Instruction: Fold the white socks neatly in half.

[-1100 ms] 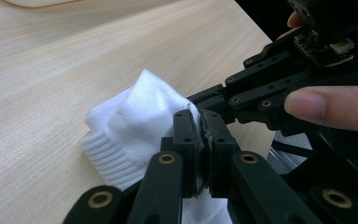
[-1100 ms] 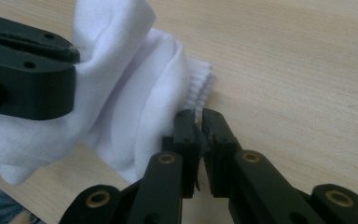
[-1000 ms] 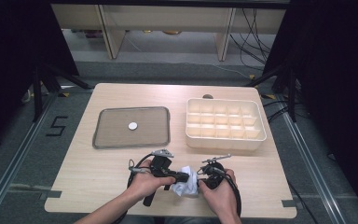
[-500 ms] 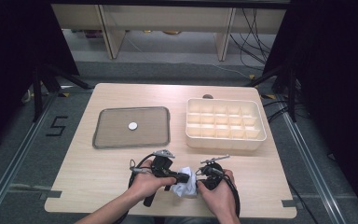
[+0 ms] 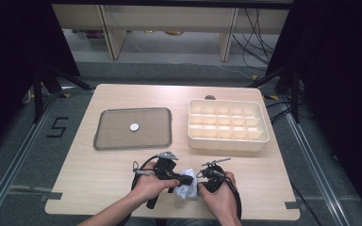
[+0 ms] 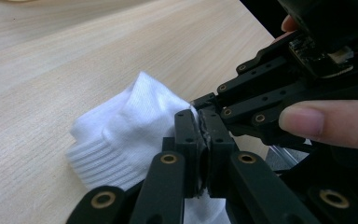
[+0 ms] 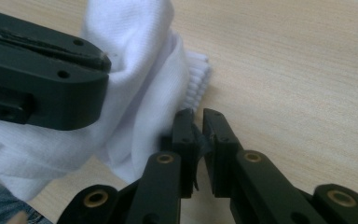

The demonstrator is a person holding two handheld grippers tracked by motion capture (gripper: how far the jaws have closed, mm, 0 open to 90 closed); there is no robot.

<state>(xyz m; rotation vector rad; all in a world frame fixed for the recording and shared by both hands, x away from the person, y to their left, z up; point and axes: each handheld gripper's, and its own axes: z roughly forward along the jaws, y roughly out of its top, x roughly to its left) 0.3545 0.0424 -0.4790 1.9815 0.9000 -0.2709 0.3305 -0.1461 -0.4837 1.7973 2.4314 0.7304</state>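
A crumpled white sock lies near the table's front edge between the person's two hands. My left gripper points right, its jaws shut on the sock's fabric. In the left gripper view, the left gripper has its jaws pressed together and the ribbed sock bunches behind and under them. My right gripper meets the sock from the right. In the right gripper view, the right gripper has its jaws almost together on the edge of the sock. The other gripper's black jaws cross the upper left of that view.
A grey tray with one small white disc sits at the left middle of the table. A cream box with several compartments stands at the right. Bare wood lies between them and the hands. The front edge is close behind the grippers.
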